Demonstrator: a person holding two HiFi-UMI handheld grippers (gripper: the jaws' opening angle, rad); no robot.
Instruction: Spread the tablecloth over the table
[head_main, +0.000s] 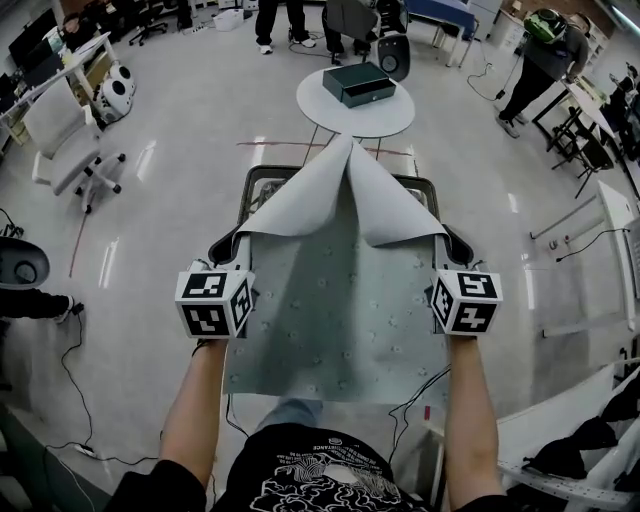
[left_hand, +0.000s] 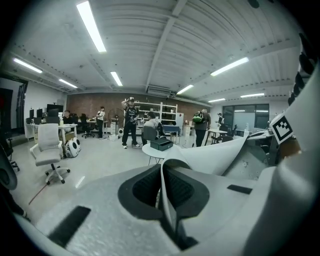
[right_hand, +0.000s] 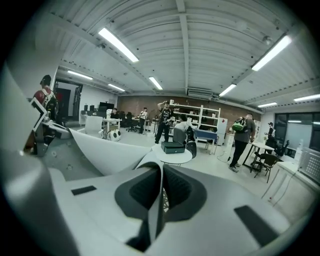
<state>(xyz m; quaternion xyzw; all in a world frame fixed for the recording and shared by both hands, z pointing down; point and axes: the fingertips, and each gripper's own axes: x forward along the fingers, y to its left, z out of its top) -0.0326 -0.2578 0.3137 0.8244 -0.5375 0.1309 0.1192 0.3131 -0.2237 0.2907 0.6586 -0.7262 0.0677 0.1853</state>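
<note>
The tablecloth (head_main: 340, 310) lies grey over the table (head_main: 262, 176) in front of the person, with two paler flaps folded back and meeting in a peak at the far middle. The left gripper (head_main: 233, 240) and the right gripper (head_main: 448, 242) each clamp a flap's corner between closed jaws. Beyond stands a round white table (head_main: 325, 112) bearing a dark box (head_main: 358, 83).

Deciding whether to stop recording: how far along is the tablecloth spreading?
Done: the tablecloth covers the near part of the table. In hand: the left claw and right claw are each shut on a cloth edge, with the far part turned back in a peak. Left: lay that part over the far end, then release.
</note>
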